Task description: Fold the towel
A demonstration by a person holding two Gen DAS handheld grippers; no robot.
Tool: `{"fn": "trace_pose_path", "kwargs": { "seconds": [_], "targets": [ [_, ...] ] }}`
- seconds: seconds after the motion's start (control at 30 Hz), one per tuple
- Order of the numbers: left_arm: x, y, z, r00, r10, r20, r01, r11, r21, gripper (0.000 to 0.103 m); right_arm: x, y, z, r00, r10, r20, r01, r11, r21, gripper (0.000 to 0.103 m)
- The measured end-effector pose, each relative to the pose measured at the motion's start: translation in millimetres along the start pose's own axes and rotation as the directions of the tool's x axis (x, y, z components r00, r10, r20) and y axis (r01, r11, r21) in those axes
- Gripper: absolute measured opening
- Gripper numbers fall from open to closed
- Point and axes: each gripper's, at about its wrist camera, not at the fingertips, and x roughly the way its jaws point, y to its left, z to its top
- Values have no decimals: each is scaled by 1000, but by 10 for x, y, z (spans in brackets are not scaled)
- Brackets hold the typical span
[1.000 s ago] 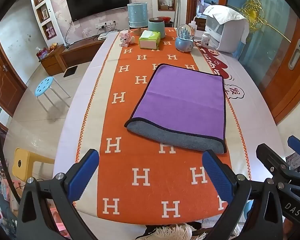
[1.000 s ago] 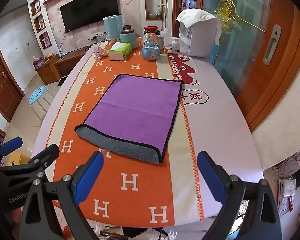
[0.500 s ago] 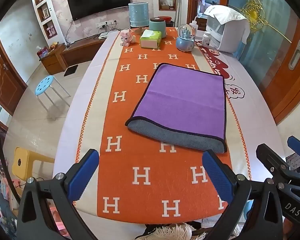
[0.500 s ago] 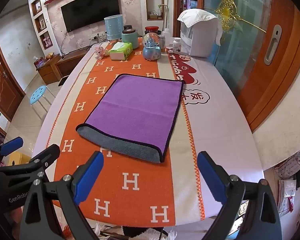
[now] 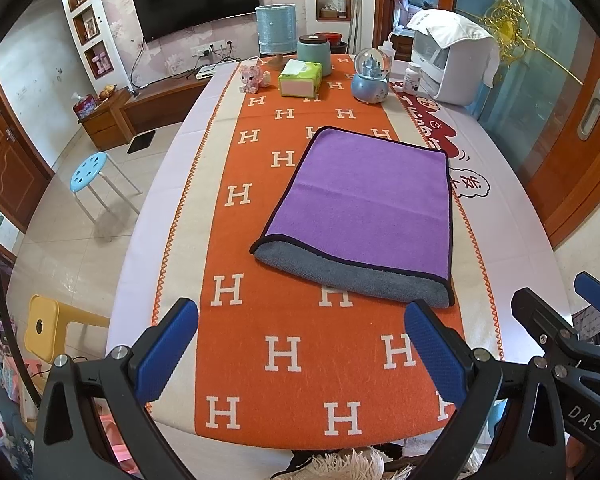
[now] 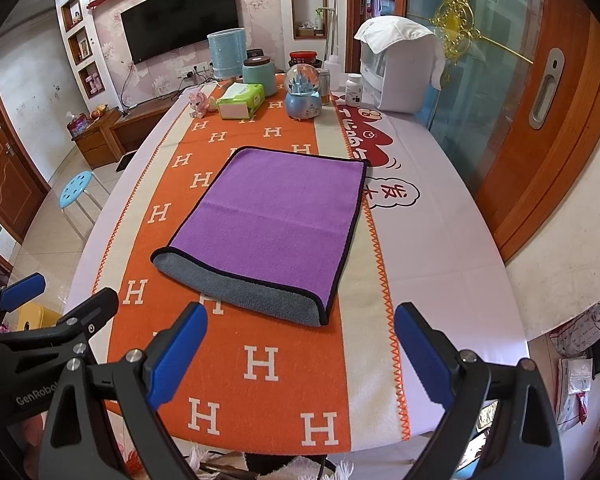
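A purple towel (image 5: pixel 364 204) with a black hem lies folded over on the orange H-patterned runner (image 5: pixel 288 356); its grey underside (image 5: pixel 352 272) shows along the near edge. It also shows in the right wrist view (image 6: pixel 276 224). My left gripper (image 5: pixel 300 348) is open and empty, held above the near end of the table, short of the towel. My right gripper (image 6: pixel 300 344) is open and empty too, beside it on the right. Each gripper shows at the edge of the other's view.
At the far end of the table stand a tissue box (image 5: pixel 300 78), a snow globe (image 5: pixel 370 80), a teal jar (image 5: pixel 314 52), a blue lamp (image 5: pixel 276 36), a pink toy (image 5: pixel 252 78), a pill bottle (image 5: pixel 413 77) and a white appliance (image 5: pixel 456 60). A blue stool (image 5: pixel 90 168) stands left.
Both grippers have drifted back slightly, so the towel looks a little farther away. The towel itself has not moved.
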Motion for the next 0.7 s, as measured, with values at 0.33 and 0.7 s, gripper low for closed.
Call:
{"fn": "trace_pose_path", "kwargs": {
  "seconds": [0.33,0.7],
  "targets": [
    [-3,-1,0,1000,0,-2,0,1000,1,102,19,-1,-3,1000,0,-4,0,1000,0,95],
    [-4,2,-1,1000,0,-2,0,1000,-1,102,33,-9,-14,1000,0,-4,0,1000,0,95]
  ]
}}
